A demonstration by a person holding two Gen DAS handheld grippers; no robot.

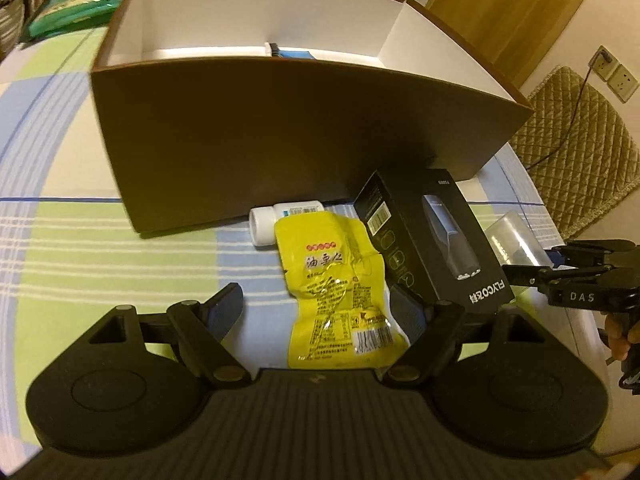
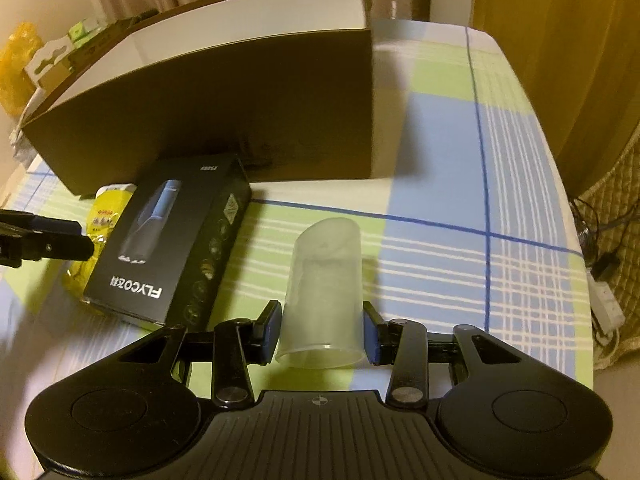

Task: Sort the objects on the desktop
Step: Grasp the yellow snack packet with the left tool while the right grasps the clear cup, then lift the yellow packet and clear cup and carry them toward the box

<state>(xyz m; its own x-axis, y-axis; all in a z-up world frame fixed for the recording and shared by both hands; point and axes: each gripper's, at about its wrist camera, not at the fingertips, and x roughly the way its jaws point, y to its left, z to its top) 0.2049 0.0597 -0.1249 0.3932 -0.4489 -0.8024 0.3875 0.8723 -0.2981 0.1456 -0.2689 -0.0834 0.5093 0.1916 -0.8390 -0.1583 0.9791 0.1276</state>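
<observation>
A yellow snack packet [image 1: 336, 280] lies on the checked cloth between the fingers of my open left gripper [image 1: 318, 304]. A white bottle [image 1: 280, 218] lies behind it against the brown box [image 1: 280, 132]. A black FLYCO box [image 1: 432, 240] leans over the packet's right side; it also shows in the right wrist view [image 2: 168, 240]. My right gripper [image 2: 322, 330] is shut on a clear plastic cup [image 2: 324, 284] lying on its side. The right gripper also appears at the right edge of the left wrist view [image 1: 520, 270].
The brown box has a white inside with a divider and a blue item [image 1: 292, 54] within. A green packet [image 1: 76, 8] lies at the far left. A quilted chair [image 1: 576, 144] and wall socket [image 1: 612, 68] stand right of the table. A power strip [image 2: 608, 304] hangs beyond the edge.
</observation>
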